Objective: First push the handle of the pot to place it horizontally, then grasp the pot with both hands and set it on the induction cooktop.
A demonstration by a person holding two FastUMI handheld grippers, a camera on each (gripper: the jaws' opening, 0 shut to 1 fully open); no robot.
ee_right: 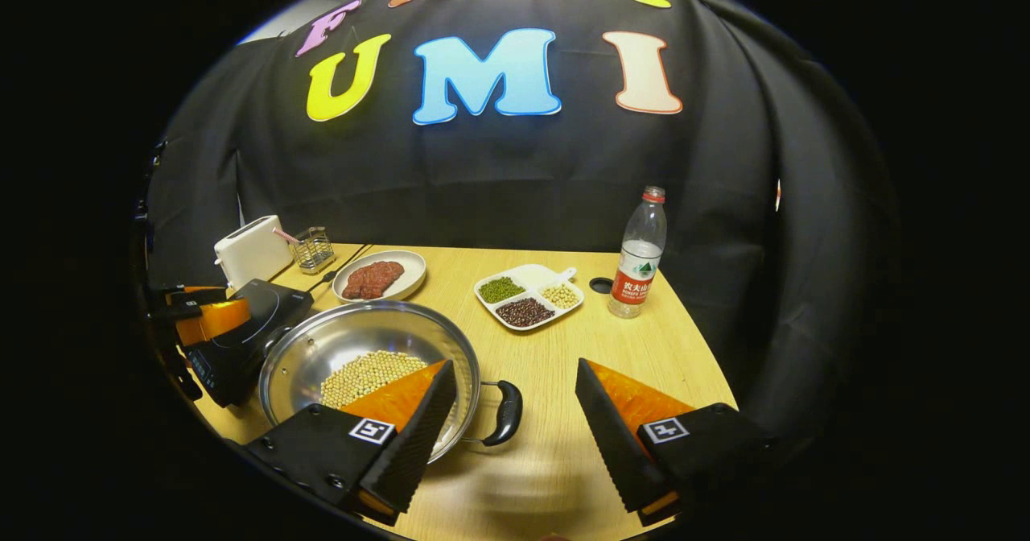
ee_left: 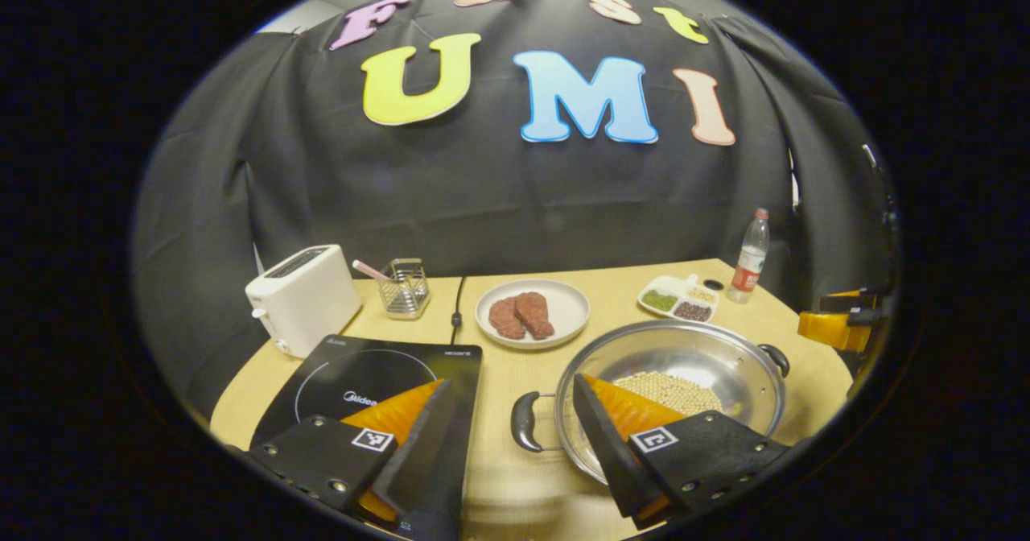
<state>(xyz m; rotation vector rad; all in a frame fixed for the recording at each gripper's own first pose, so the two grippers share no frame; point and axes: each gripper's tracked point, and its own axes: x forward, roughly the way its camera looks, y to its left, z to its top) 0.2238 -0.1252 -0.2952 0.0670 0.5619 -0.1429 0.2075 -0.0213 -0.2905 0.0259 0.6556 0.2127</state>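
A steel pot (ee_left: 684, 348) (ee_right: 354, 336) holding soybeans (ee_left: 668, 392) stands on the wooden table, its two black loop handles pointing left and right. My left gripper (ee_left: 512, 382) is open; the pot's left handle (ee_left: 527, 422) shows in the gap between its fingers, untouched. My right gripper (ee_right: 515, 362) is also open, with the pot's right handle (ee_right: 505, 412) showing between its fingers. The black induction cooktop (ee_left: 370, 380) (ee_right: 241, 332) lies just left of the pot. In each view the other gripper appears at the edge (ee_left: 837, 324) (ee_right: 201, 315).
Behind the cooktop stand a white toaster (ee_left: 302, 295) and a wire basket (ee_left: 405, 287). A plate of meat (ee_left: 531, 313), a divided dish of beans (ee_right: 527, 293) and a water bottle (ee_right: 640, 255) sit farther back. A cable (ee_left: 457, 307) runs along the table.
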